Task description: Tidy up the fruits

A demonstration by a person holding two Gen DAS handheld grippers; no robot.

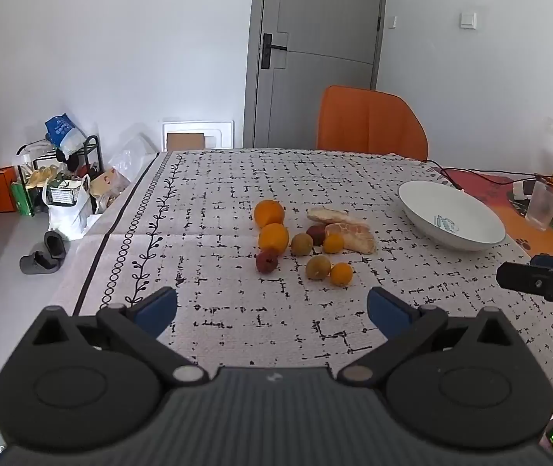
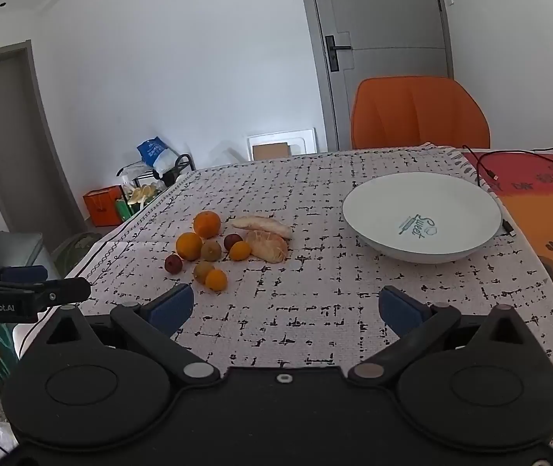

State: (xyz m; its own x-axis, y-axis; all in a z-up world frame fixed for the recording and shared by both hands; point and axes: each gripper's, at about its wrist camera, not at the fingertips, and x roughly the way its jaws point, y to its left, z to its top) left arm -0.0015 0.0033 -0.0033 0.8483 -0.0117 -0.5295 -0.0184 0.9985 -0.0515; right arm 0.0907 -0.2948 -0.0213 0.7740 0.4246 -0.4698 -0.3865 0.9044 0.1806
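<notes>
A cluster of fruit lies mid-table: two oranges, small orange fruits, greenish-brown fruits, dark red fruits and pale peeled citrus pieces. The same cluster shows in the right wrist view, with an orange at its far side. A white bowl stands empty to the right of the fruit. My left gripper is open and empty, short of the fruit. My right gripper is open and empty, between fruit and bowl, nearer me.
An orange chair stands at the table's far edge. Cables, a clear cup and packets lie on an orange mat at the right. Bags, shoes and a rack crowd the floor at the left.
</notes>
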